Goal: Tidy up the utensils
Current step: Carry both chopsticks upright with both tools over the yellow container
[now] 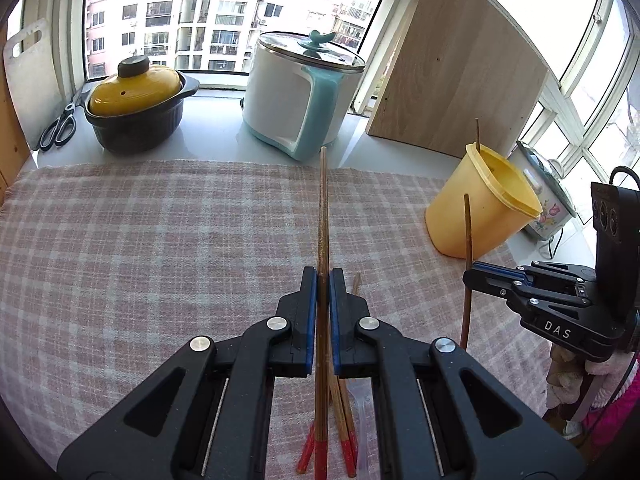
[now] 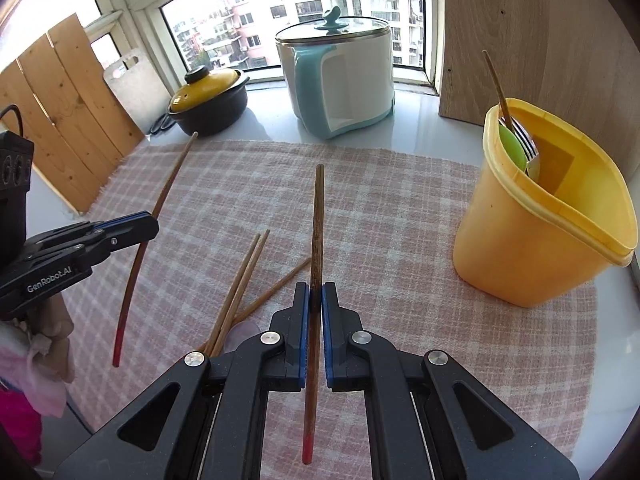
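Observation:
My left gripper (image 1: 322, 276) is shut on a brown chopstick with a red end (image 1: 322, 216), held above the plaid cloth (image 1: 160, 240). In the right wrist view, my right gripper (image 2: 316, 290) is shut on a second chopstick (image 2: 318, 220). Each view shows the other gripper off to the side: the right one (image 1: 469, 276) gripping its stick (image 1: 468, 236), the left one (image 2: 154, 222) gripping its stick (image 2: 170, 184). Loose chopsticks (image 2: 240, 288) lie on the cloth below the grippers. The yellow container (image 2: 540, 232) at right holds a chopstick, a green spoon (image 2: 514, 148) and a metal utensil.
Along the window sill stand a white and blue electric pot (image 1: 296, 100), a black clay pot with a yellow lid (image 1: 136, 108), scissors (image 1: 60, 128) and a cutting board (image 1: 28, 76). A wooden panel (image 1: 456, 60) rises behind the container. A flowered cooker (image 1: 548, 200) sits far right.

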A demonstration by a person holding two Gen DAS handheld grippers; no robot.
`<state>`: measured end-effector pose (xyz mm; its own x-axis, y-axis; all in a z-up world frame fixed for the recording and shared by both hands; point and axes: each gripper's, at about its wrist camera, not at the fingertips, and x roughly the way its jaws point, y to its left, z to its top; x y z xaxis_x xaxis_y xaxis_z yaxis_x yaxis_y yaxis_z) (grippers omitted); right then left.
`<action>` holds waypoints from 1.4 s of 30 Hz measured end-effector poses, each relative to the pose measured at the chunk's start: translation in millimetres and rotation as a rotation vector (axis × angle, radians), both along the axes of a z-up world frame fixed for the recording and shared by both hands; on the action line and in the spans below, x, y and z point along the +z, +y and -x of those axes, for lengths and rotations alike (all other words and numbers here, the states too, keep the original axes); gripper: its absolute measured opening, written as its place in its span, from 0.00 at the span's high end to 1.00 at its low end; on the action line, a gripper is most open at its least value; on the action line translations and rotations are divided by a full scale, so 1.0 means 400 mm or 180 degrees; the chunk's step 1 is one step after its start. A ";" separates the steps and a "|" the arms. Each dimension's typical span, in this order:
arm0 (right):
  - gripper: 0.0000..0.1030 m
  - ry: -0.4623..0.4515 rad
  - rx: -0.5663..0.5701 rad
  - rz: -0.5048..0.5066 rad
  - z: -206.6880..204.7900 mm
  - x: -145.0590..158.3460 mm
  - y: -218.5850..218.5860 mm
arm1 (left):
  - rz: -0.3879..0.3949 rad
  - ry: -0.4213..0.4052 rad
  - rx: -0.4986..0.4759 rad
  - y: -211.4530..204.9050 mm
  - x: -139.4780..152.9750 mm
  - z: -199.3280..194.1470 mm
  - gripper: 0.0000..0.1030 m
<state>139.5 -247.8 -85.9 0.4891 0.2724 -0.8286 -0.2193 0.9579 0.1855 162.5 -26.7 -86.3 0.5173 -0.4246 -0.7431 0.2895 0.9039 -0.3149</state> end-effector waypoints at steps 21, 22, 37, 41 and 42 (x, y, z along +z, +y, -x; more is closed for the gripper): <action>0.96 -0.0625 -0.0114 -0.0191 -0.001 0.204 -0.177 | 0.0501 -0.0459 -0.0075 -0.215 0.162 -0.063 0.96; 0.96 -0.0663 -0.0116 -0.0187 0.000 0.216 -0.185 | 0.0518 -0.0477 -0.0094 -0.227 0.168 -0.066 0.96; 0.96 -0.1079 -0.0387 -0.0217 -0.011 0.356 -0.355 | 0.0743 -0.0761 -0.0338 -0.431 0.276 -0.142 0.96; 0.96 -0.1148 -0.0426 -0.0212 -0.018 0.376 -0.394 | 0.0775 -0.0808 -0.0353 -0.487 0.288 -0.176 0.96; 0.96 -0.1163 -0.0432 -0.0219 -0.019 0.380 -0.403 | 0.0787 -0.0815 -0.0355 -0.501 0.289 -0.185 0.96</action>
